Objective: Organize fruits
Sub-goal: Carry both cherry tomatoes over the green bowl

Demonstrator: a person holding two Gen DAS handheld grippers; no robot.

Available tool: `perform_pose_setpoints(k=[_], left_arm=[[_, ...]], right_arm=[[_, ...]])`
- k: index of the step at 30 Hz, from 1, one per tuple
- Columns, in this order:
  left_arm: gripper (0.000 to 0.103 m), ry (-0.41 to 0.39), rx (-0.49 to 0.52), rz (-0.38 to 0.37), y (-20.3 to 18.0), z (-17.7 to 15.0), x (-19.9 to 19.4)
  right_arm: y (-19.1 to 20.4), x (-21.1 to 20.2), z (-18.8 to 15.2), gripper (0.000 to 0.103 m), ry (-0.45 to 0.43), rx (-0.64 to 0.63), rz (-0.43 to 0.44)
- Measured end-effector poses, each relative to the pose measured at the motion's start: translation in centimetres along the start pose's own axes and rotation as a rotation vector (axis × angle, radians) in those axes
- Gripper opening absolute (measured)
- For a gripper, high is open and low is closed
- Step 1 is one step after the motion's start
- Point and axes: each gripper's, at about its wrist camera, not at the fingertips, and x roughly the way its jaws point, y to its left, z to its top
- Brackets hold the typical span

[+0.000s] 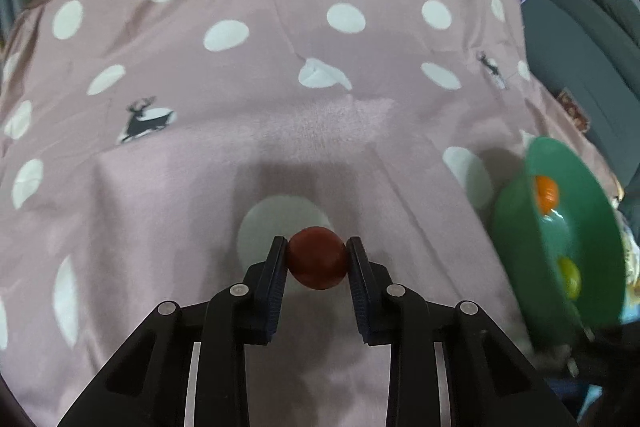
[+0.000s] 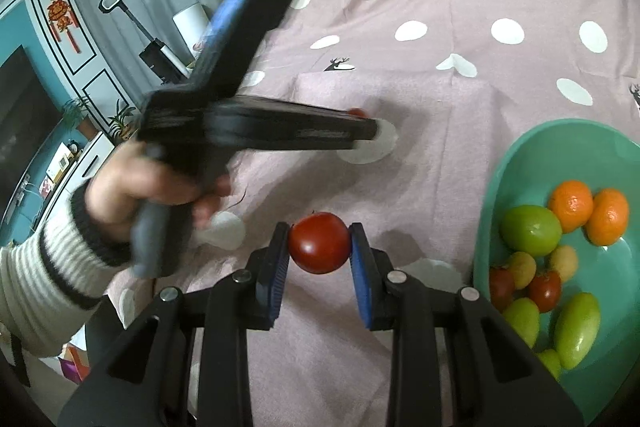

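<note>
A pink dotted cloth covered the surface. Both the left gripper and the right gripper had their fingers clamped on a tomato each, the dark tomato and the red tomato; next, probably, each goes into the green bowl.

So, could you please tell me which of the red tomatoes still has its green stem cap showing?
The tomato clamped in the right tongs, outside the green bowl; a dark green cap sits on top.

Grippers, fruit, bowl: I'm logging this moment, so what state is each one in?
Left gripper: shut on a dark red tomato.
Right gripper: shut on a red tomato.
Green bowl: on the spotted cloth, upright, holding oranges, green fruit and small tomatoes.
Spotted cloth: spread out, slightly creased.
</note>
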Motion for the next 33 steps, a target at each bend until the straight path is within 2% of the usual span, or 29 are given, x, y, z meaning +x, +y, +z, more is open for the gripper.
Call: perform_pose_setpoints(k=[4,15,24,33], left_arm=[[0.030,-0.027,0.006,-0.004,-0.5,-1.9,-3.8],[0.030,-0.080,0.043,0.009,-3.9,-4.0,-9.2],[0.030,-0.113,0.105,-0.005,-7.5,-4.5,-11.5],[0.030,-0.117,0.150,-0.043,-10.3,-4.0,-11.4]], right_arm=[[0.1,-0.9,-0.1,0.030,-0.017,0.012,-0.017],[0.5,-5.9,-0.2,0.030,-0.107,0.021,-0.056],[-0.2,-9.4,-1.4,0.030,-0.160,0.040,-0.088],[-1.7,-11.6,-2.4,0.030,-0.195,0.077,-0.137]])
